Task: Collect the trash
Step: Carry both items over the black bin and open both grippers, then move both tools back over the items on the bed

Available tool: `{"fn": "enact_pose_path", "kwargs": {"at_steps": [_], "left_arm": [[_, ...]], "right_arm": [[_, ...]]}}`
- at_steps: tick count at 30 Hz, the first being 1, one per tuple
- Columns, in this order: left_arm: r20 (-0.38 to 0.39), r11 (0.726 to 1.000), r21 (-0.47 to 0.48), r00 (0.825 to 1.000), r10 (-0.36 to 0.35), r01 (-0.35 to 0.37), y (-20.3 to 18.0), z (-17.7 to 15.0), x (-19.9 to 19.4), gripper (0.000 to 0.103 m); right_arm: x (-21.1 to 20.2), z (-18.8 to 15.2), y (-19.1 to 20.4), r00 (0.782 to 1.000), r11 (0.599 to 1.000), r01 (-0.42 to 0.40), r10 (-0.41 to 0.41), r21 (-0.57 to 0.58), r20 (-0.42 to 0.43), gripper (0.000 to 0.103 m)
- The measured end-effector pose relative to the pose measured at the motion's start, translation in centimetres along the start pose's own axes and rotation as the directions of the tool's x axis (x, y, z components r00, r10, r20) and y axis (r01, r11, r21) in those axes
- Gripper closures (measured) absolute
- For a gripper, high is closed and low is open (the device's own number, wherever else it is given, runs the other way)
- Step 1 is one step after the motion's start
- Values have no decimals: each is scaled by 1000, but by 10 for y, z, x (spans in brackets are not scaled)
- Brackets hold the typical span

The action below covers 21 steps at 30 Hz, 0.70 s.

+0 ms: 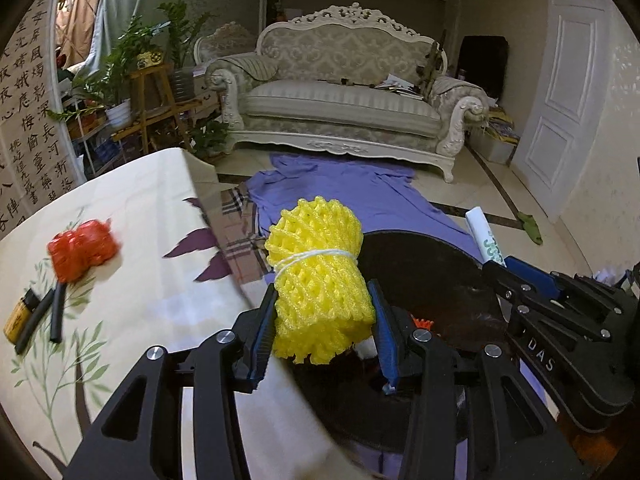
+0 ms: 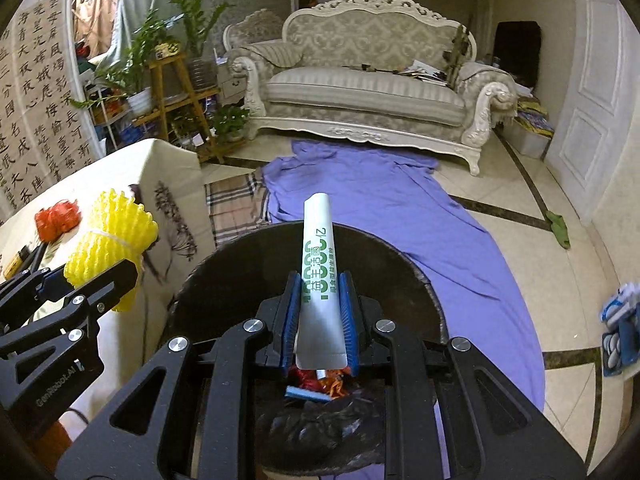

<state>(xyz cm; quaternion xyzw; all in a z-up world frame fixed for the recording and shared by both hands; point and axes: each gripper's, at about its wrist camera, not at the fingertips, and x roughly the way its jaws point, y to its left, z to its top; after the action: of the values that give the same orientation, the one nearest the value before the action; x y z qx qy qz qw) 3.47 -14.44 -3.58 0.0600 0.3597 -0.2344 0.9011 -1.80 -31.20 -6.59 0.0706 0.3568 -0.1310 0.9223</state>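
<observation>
- Left tongs (image 1: pixel 324 332) are clamped on a yellow foam net roll (image 1: pixel 318 280); blue pads press its two sides, and a white string goes round its middle.
- Right tongs (image 2: pixel 319 316) are clamped on a white tube w/ green print (image 2: pixel 319 264); the tube stands upright between the pads, its flat crimped end down, its round end up.
- Both tongs are close side by side; each shows in the other's view, the left ones at the left edge of the right wrist view and the right ones at the right edge of the left wrist view.
- Black bin (image 2: pixel 400 264) is under and just in front of the right tongs; the tube hangs over its opening.
- Inside the bin, below the tube: orange-red scraps, a small blue piece and crumpled black plastic (image 2: pixel 316 420).
- In the left wrist view the yellow roll is over the bin's left rim, at the worktop's edge.
- Worktop (image 1: pixel 132 208) has a cream cloth w/ leaf print and is left of the bin.
- On the worktop: a red foam net (image 1: pixel 82 248), two black sticks (image 1: pixel 46 316) just below it, and a small yellow-black object (image 1: pixel 20 314) beside the sticks, near the edge of the view.
- Purple cloth (image 2: pixel 380 208) lies on the floor behind and right of the bin; a plaid cloth (image 2: pixel 236 204) is beside it.
- Ornate sofa (image 2: pixel 368 80) stands at the back, plants on a wooden stand (image 2: pixel 176 80) at the left.
</observation>
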Motion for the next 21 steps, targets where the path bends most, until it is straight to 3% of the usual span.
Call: {"fn": "enact_pose_path", "kwargs": {"at_steps": [1,3,5,15,21], "left_arm": [[2,1000,1,1000,3,-3,-2,1,3,56],[-5,1000,7,1000,10,-9,-4,3,9,38],[-6,1000,7,1000,24,-24,-6,3,13,31],[-26,999,-8,999,38,-38,5,4,11,25],[-14,996,-38,996,85,-85,32,-5,-8,25]], "right_arm": [[4,0,-3,1000,1000,0,0,6,-3,83],[8,0,-7,1000,1000,0,0,15,-6,77],[11,0,-11,1000,1000,10,-10,24,-6,70],[10,2,-19,1000,998,28,-28,55,0,62],[7,6,4,1000,999,-19,19,32,-4,61]]}}
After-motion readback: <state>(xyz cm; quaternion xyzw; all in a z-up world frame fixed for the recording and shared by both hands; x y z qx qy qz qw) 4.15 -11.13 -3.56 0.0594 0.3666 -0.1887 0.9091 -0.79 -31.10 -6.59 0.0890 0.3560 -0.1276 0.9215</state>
